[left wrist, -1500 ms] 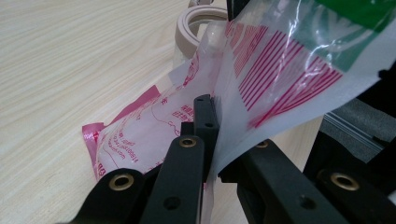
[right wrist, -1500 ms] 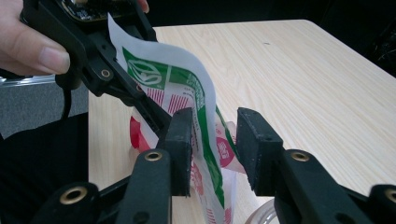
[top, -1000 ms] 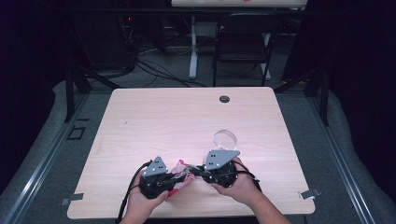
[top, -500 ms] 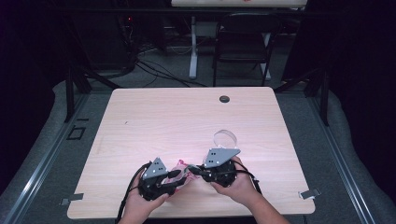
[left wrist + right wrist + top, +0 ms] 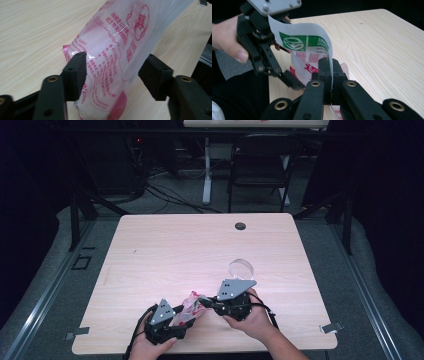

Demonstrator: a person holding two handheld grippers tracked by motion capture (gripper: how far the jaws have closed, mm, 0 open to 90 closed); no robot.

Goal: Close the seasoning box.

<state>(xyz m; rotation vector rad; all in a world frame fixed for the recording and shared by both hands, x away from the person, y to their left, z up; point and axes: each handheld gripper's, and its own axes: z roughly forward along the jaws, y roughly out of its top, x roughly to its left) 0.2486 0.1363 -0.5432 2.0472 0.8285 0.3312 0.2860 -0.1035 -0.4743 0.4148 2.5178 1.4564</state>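
- While the person's hands rest at the near edge of the pale wooden table (image 5: 165, 245), a translucent white plastic bag with pink and red printing (image 5: 190, 304) is stretched between the two black hand-held grippers, just above the tabletop.
- The right gripper (image 5: 329, 75) is clamped tight on the bag's edge; in the right gripper view its jaws meet on the thin film, which curls up over them and shows a green logo panel.
- The left gripper (image 5: 112, 75) has just been opening its jaws: in the left gripper view the bag stands between them, and the pads sit on either side without pressing it, one close to the film and the other a little apart.
- From where I stand, the bag looks to be let go on the left while the right keeps hold, so I'd judge a hand-over or a re-grip is midway.
- A clear round lid-like disc (image 5: 241, 268) lies on the table just beyond the right hand (image 5: 255, 320), untouched.
- What seems left is for the left gripper to take a new hold elsewhere on the bag, or to back away; I can't tell which.
- Whether the bag holds anything I cannot make out.
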